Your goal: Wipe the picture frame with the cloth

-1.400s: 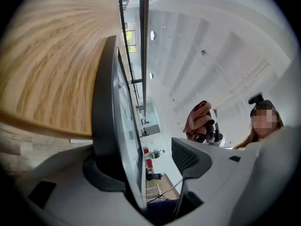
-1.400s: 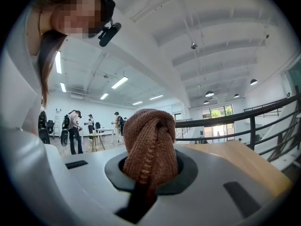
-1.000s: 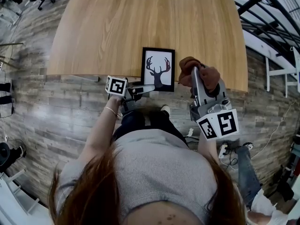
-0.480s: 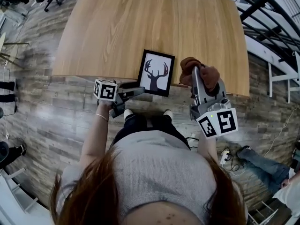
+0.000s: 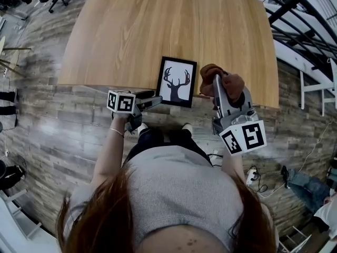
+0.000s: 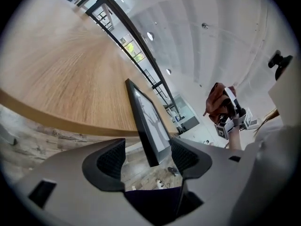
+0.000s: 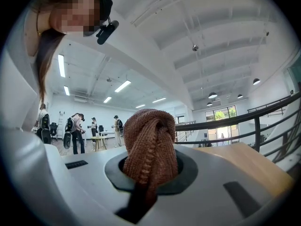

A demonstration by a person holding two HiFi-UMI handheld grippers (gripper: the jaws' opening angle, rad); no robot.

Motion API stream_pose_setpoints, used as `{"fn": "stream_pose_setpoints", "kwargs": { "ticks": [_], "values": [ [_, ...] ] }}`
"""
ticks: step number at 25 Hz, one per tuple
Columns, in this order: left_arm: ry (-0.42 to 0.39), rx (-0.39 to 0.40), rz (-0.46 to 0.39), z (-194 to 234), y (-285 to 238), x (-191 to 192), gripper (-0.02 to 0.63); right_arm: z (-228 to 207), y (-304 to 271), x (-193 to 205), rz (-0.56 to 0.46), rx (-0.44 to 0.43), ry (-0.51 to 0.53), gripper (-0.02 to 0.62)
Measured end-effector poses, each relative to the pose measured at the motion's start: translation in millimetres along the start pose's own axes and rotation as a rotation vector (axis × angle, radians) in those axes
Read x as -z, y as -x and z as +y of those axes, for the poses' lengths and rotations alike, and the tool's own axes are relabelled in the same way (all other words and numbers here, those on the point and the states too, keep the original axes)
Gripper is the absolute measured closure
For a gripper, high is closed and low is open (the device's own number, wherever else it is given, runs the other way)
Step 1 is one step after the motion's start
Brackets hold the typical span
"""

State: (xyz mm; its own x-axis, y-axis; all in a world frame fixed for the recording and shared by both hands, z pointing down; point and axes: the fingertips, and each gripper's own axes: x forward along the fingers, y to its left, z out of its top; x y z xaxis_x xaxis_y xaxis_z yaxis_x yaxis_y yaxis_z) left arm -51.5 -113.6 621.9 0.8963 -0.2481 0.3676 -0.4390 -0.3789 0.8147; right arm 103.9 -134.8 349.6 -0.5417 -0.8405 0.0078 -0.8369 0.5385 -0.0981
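Note:
A black picture frame (image 5: 176,81) with a deer silhouette lies at the wooden table's (image 5: 158,25) near edge, turned slightly and overhanging it. My left gripper (image 5: 157,100) is at the frame's near left corner. In the left gripper view the frame (image 6: 148,121) stands between the open jaws of that gripper (image 6: 148,150), with floor showing between the left pad and the frame. My right gripper (image 5: 217,83), to the right of the frame, is shut on a bunched brown knitted cloth (image 5: 227,83). The cloth (image 7: 150,140) bulges out of the right gripper (image 7: 150,168).
The table's near edge (image 5: 105,87) runs just under both grippers, with wood-plank floor (image 5: 63,125) below it. A black railing (image 5: 300,20) stands to the right. The person's legs and shoes (image 5: 163,133) are under the edge. Distant people (image 7: 75,131) stand in the hall.
My left gripper has shifted left at the frame's near corner, and the frame has turned slightly clockwise. The right gripper with the cloth has barely moved.

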Motion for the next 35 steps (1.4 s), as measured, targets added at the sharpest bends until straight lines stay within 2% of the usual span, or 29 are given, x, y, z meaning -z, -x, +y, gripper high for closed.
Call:
{"fn": "stream_pose_setpoints", "kwargs": {
  "ticks": [2,5,9,13,15,17,20,23,28,30,33,35],
  "values": [
    [-0.038,-0.058,0.011,7,7,2,0.319,-2,1,0,-0.004,0.004,-0.001,0.549],
    [-0.156,-0.120,0.048,5,21,2,0.319,-4,1,-2,-0.016,0.011,-0.005,0.549],
    [-0.223,-0.074,0.065,-10,37,-9,0.319,-6,1,-5,-0.027,0.014,-0.007,0.549],
    [-0.229,-0.088,-0.066,-22,66,-44,0.319,-5,1,-9,-0.034,0.008,-0.004,0.549],
    [-0.262,-0.116,-0.149,-39,74,-69,0.320,-7,1,-10,-0.039,0.011,-0.003,0.549],
    [-0.351,-0.131,-0.205,-68,71,-92,0.321,-8,-1,-11,-0.041,0.014,-0.002,0.549],
    [-0.532,-0.141,-0.244,-119,54,-117,0.321,-6,-5,-14,-0.038,0.017,0.012,0.549],
    [-0.589,-0.093,-0.325,-162,40,-133,0.323,-3,-7,-18,-0.044,0.024,0.017,0.549],
    [-0.648,-0.096,-0.431,-205,31,-138,0.425,3,-6,-23,-0.060,0.030,0.018,0.549],
    [-0.672,-0.098,-0.464,-219,25,-142,0.442,2,-6,-26,-0.070,0.036,0.015,0.549],
    [-0.724,-0.137,-0.507,-231,19,-152,0.545,2,-8,-30,-0.086,0.040,0.012,0.549],
    [-0.732,-0.158,-0.535,-237,20,-161,0.589,4,-12,-34,-0.092,0.039,0.017,0.549]
  ]
}}
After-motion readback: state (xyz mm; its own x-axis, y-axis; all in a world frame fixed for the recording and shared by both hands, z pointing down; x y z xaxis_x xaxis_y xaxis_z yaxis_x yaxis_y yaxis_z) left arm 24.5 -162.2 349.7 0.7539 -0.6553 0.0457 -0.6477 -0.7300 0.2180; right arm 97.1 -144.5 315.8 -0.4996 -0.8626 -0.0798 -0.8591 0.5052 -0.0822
